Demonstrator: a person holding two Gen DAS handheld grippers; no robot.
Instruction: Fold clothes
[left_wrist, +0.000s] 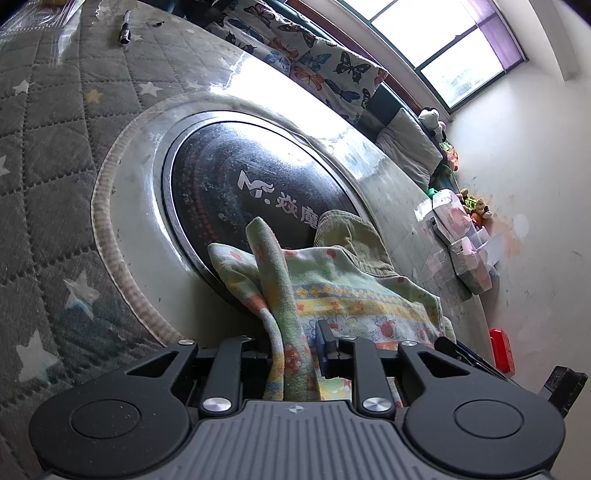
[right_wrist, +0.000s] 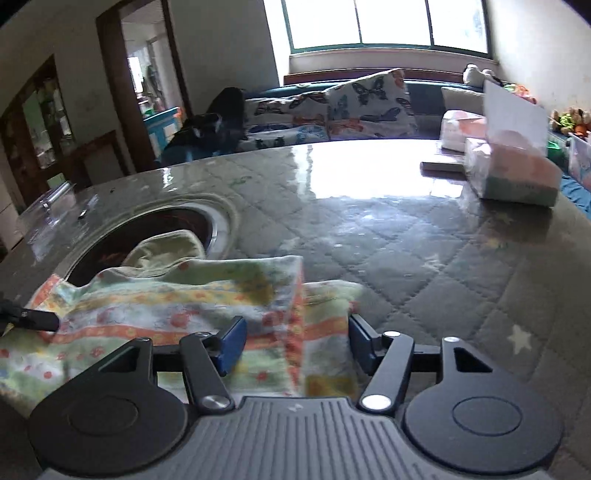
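A pale green garment with orange, yellow and floral bands (left_wrist: 332, 291) lies on the quilted table, partly over a round black induction plate (left_wrist: 236, 192). My left gripper (left_wrist: 293, 354) is shut on a bunched fold of this garment, which rises between its fingers. In the right wrist view the same garment (right_wrist: 166, 306) spreads across the lower left. My right gripper (right_wrist: 295, 343) is open, its blue pads on either side of the garment's folded edge. A plain green corduroy piece (right_wrist: 166, 251) lies under it, over the plate (right_wrist: 110, 240). The left gripper's tip (right_wrist: 33, 319) shows at the left edge.
The table has a grey star-quilted cover under clear plastic (right_wrist: 406, 258). Tissue packs and boxes (right_wrist: 509, 173) stand at its far right. A butterfly-print cushion (right_wrist: 351, 107) lies on a bench by the window. A red object (left_wrist: 501, 350) sits by the wall. A small metal tool (left_wrist: 123, 27) lies far off.
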